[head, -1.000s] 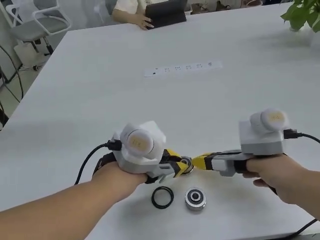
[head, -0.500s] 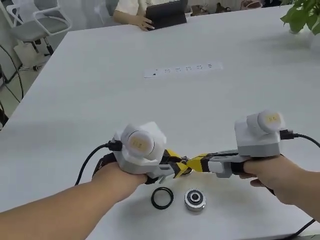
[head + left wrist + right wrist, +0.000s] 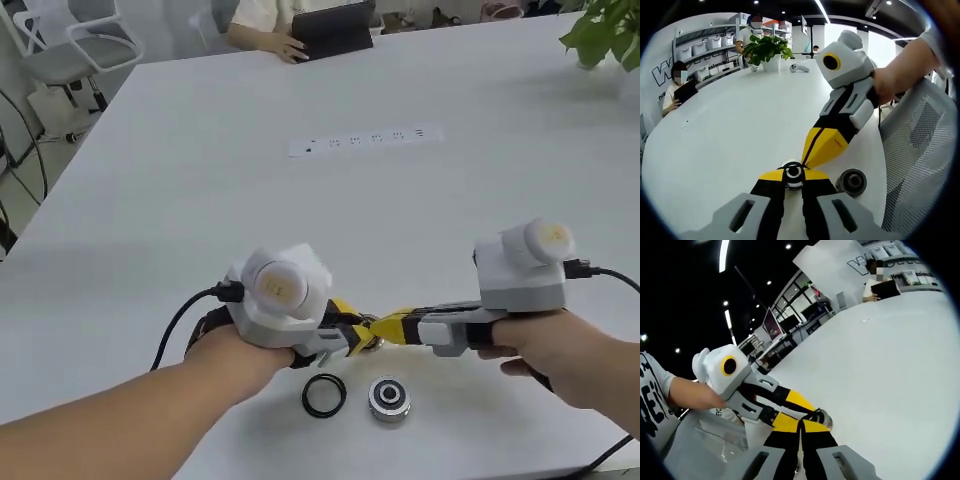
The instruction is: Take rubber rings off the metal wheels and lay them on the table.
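Observation:
My left gripper [image 3: 360, 336] is shut on a small metal wheel [image 3: 372, 329] and holds it just above the white table [image 3: 300, 210]. In the left gripper view the wheel [image 3: 793, 172] sits between the yellow jaws of that gripper [image 3: 793, 176]. My right gripper [image 3: 386, 325] comes in from the right, shut, its tips pinching the rubber ring at the wheel's rim [image 3: 823, 418]. A loose black rubber ring [image 3: 324, 394] lies flat on the table below the grippers. Beside it stands a bare metal wheel [image 3: 389, 398], also in the left gripper view [image 3: 851, 181].
A socket strip [image 3: 365, 137] is set into the table's middle. At the far end a person sits with a dark laptop [image 3: 335, 27]. A plant [image 3: 605, 30] stands at the far right. A black cable [image 3: 180, 320] trails from the left gripper.
Hardly anything differs. The right gripper has shifted a little to the left against the held wheel; the loose ring and the bare wheel lie where they were.

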A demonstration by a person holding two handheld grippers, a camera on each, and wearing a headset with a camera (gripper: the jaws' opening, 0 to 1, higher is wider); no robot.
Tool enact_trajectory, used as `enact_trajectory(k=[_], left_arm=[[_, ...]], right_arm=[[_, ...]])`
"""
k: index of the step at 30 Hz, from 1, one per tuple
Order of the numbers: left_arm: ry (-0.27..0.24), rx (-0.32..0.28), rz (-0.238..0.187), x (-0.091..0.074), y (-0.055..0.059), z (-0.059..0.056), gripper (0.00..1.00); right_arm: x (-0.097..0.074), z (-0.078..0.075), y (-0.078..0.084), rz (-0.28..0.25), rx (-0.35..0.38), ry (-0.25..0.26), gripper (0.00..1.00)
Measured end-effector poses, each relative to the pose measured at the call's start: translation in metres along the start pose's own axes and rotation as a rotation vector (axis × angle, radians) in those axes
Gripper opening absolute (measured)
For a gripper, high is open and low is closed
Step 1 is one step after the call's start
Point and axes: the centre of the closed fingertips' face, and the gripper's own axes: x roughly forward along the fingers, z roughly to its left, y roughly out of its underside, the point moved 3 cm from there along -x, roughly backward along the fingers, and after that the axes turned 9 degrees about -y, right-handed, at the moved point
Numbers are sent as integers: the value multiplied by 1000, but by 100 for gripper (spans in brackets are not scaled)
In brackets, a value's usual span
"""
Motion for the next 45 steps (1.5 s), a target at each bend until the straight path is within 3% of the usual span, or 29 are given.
enact_trajectory(k=[4, 7, 11, 12, 13, 25, 32, 39, 45], left_arm=[[1, -4, 1, 0, 0, 0, 7], [0, -6, 2, 0, 0, 0, 7], [-2, -2, 1, 0, -1, -1, 7], [-3, 0, 0, 0, -1, 0, 7], [-5, 1, -1, 0, -1, 0, 7], [6, -33, 5, -1, -2, 0, 9], [15, -18, 10, -4, 0, -1, 11], [22, -19, -20, -13, -6, -2, 14], [28, -19, -55, -23, -12, -3, 23]], right_arm=[[-1, 4, -1, -19, 25, -30, 0], [-1, 3, -1, -16, 14, -15, 0], [-1, -4, 1, -5, -4, 29, 0], [-2, -10, 3, 16, -26, 68, 0], [-2, -11, 3, 23, -32, 75, 0], [-3, -12, 2, 13, -28, 82, 0], [-4, -13, 0, 6, -28, 80, 0], [-5, -12, -1, -1, -25, 69, 0], [-6, -8, -5, -14, -24, 58, 0]])
